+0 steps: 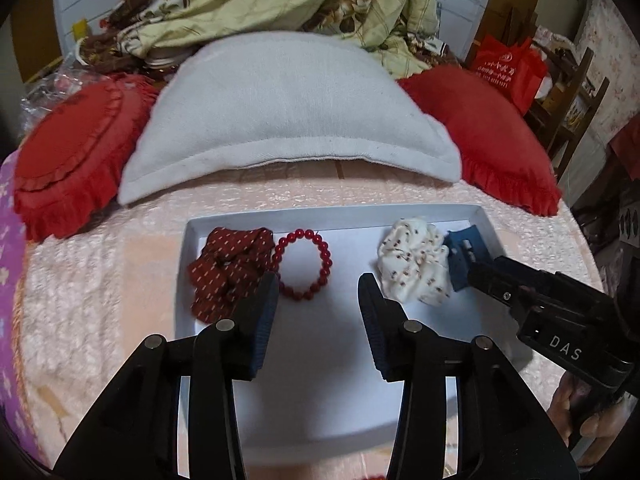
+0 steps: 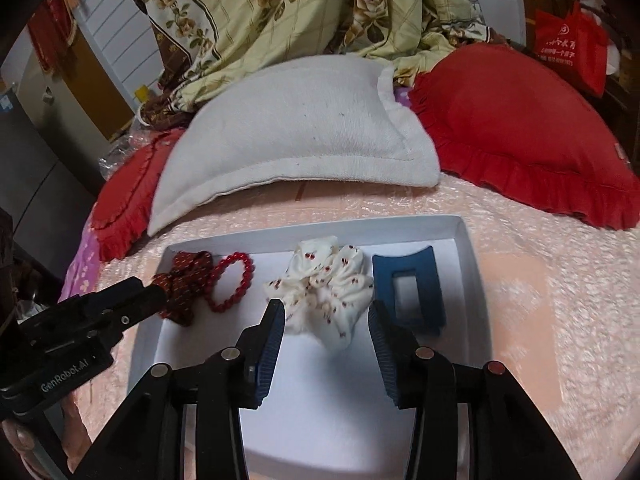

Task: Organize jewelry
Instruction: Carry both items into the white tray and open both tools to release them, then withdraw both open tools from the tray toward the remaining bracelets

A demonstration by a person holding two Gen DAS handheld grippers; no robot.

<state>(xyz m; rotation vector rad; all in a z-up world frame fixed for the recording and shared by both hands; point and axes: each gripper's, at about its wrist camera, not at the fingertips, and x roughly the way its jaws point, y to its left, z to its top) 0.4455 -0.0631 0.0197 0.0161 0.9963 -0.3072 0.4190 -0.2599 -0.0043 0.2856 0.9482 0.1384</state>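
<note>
Both sets of jaws stand parted with nothing between their pads, held low over a shallow white tray (image 1: 192, 236) that sits on a pink bedspread (image 1: 100, 280). Just ahead of the left gripper (image 1: 318, 300) lies a red bead bracelet (image 1: 301, 264), resting flat on the tray floor, and touching that gripper's left finger (image 1: 264, 320) is a dark red scrunchie (image 1: 228, 268) with pale dashes. Right in front of the right gripper (image 2: 326, 328) sits a cream scrunchie (image 2: 332, 292) printed with small red cherries, its lower edge reaching down between the two open fingers without being pinched. Just beyond the right finger (image 2: 386, 356) of that gripper lies a blue hair claw (image 2: 408, 280), alongside the cream scrunchie. All four pieces lie in a row across the far half of the tray. Well past the jaws, a grey pillow (image 1: 296, 100) sits between two red frilled cushions (image 1: 492, 136), with a floral quilt (image 1: 280, 0) heaped behind.
</note>
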